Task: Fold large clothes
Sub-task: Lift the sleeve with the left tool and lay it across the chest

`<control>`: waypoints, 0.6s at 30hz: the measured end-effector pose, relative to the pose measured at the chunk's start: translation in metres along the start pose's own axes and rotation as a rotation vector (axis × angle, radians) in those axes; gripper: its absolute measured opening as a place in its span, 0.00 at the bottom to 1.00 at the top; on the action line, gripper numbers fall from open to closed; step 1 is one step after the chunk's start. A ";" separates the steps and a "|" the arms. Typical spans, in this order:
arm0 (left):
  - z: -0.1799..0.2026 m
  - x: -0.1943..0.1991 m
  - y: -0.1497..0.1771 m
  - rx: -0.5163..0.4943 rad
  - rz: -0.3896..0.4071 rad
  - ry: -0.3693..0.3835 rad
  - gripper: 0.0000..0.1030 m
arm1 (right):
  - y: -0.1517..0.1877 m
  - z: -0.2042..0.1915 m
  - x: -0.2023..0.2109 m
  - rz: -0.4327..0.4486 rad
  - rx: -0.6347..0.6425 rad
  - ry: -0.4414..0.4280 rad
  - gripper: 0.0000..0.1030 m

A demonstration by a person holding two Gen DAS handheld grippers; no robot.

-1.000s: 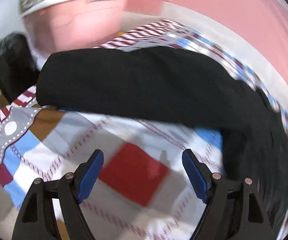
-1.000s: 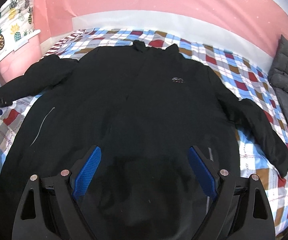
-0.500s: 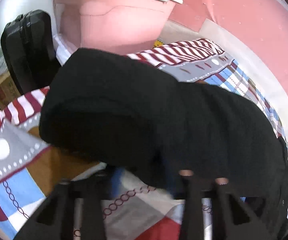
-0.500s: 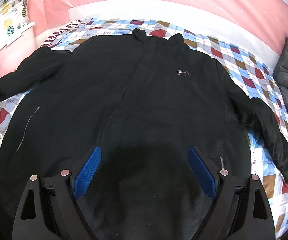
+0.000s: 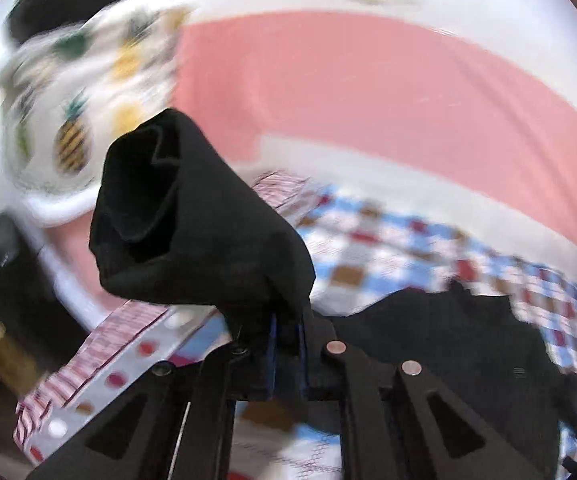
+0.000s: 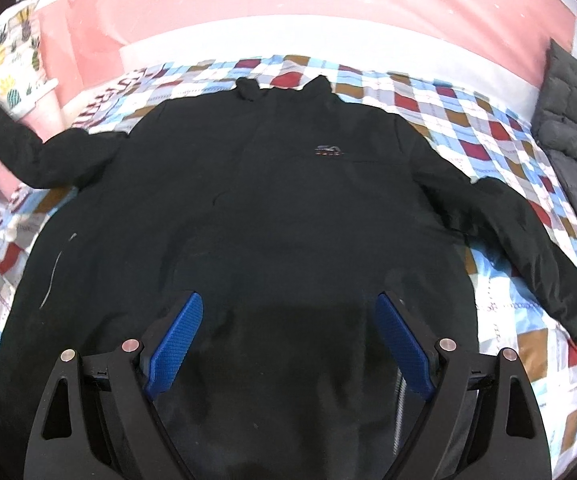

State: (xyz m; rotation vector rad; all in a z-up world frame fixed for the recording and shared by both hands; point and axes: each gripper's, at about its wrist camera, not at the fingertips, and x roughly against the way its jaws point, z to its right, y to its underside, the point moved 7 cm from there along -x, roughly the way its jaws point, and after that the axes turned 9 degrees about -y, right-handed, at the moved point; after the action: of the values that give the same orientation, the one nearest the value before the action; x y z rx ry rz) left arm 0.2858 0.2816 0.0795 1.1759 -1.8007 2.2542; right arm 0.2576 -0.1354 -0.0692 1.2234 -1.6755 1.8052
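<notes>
A large black jacket [image 6: 272, 208] lies face up and spread out on a checked bedspread [image 6: 428, 108]. My left gripper [image 5: 286, 344] is shut on the cuff of the jacket's sleeve [image 5: 184, 224], which bunches above the blue pads and is raised off the bed. In the right wrist view that same sleeve [image 6: 20, 144] slants up toward the left edge. My right gripper [image 6: 288, 340] hovers open over the jacket's lower front, nothing between its fingers. The other sleeve [image 6: 528, 236] lies flat at the right.
A pink wall [image 6: 288, 4] runs behind the bed. A pink bin with a pineapple-print cover [image 5: 72, 120] stands at the left, a black bag [image 5: 4, 272] below it. Grey quilted cushions [image 6: 568, 128] lie at the bed's right end.
My left gripper closed on the sleeve cuff and lifted it off the bedspread. My right gripper drifted slightly over the jacket and stayed open.
</notes>
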 end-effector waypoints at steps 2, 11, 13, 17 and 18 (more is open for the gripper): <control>0.043 0.016 -0.012 -0.054 0.023 0.069 0.08 | 0.002 0.010 0.006 0.009 -0.019 -0.004 0.85; 0.235 0.021 0.043 -0.280 -0.076 0.331 0.08 | 0.023 0.063 0.019 0.008 -0.133 -0.014 0.85; 0.270 0.010 0.074 -0.330 -0.130 0.362 0.08 | 0.030 0.072 0.017 -0.001 -0.149 -0.029 0.85; 0.317 -0.021 0.137 -0.405 -0.249 0.410 0.10 | 0.040 0.086 0.011 -0.016 -0.185 -0.057 0.85; 0.325 -0.031 0.152 -0.409 -0.285 0.419 0.11 | 0.041 0.088 0.007 -0.024 -0.194 -0.067 0.85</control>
State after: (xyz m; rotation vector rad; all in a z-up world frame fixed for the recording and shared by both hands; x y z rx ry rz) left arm 0.4113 -0.0311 -0.0485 0.7589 -1.6855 1.7052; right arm 0.2509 -0.2285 -0.0966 1.2254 -1.8167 1.5609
